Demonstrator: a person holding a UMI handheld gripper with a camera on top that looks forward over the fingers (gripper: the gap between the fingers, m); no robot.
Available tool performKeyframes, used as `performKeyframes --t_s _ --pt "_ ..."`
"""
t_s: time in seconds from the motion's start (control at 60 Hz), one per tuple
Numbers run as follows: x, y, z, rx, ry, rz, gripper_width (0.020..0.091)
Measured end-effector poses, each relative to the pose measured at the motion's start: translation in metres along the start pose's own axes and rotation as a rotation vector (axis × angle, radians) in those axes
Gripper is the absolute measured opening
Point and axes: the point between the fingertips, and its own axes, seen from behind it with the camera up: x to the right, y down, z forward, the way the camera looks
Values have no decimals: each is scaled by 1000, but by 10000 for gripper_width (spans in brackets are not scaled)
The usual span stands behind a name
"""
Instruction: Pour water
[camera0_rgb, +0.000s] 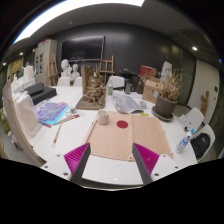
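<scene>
Cup (102, 117) stands on the table (60, 140) beyond the gripper (111, 158); jaws spread wide, holding nothing.

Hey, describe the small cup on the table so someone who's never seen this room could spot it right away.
Start at the big white table, then find the brown board lying just ahead of the open gripper. The cup stands upright just beyond the board's far left corner, beside a small red disc. It is pale and tall; the disc is flat.
</scene>
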Motion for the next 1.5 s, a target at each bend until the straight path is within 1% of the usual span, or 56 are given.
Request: performKeyframes --t_s 0.05,0.15,0.167,0.183,0.317,0.433,0.567,0.717,0.767,0.85,1.017,1.05,1.083,1.1,1.133,1.2,1.233,1.3,1.4,1.417,1.467,1.5 --pt "8 3 2 -1 7 8 857" --pt "52 18 6 -4 18 25 856" --pt "46 17 8 -8 29 29 855" --pt "66 21 7 -10 28 33 855" --pt "145 47 19 -13 58 70 855" --pt "230 76 33 -8 115 75 855" --pt "334 108 55 18 186 69 860" --pt "432 126 94 73 238 94 865" --pt "451 127 112 87 232 99 854" --pt "474 131 145 93 219 94 856" --pt "489 134 206 95 182 79 851" --pt "488 133 216 100 173 80 835" --pt "488 130 224 110 165 80 803" --pt "491 129 229 113 157 79 773" --pt "488 128 233 122 161 84 688" --pt "498 123 238 143 192 85 545" --pt "498 122 241 153 191 96 542" --pt "498 120 245 166 180 115 494" --pt "496 117 247 179 187 103 452" --pt "495 116 248 181 189 98 427" --pt "493 116 248 182 194 87 405" --pt "492 115 249 181 198 82 405"
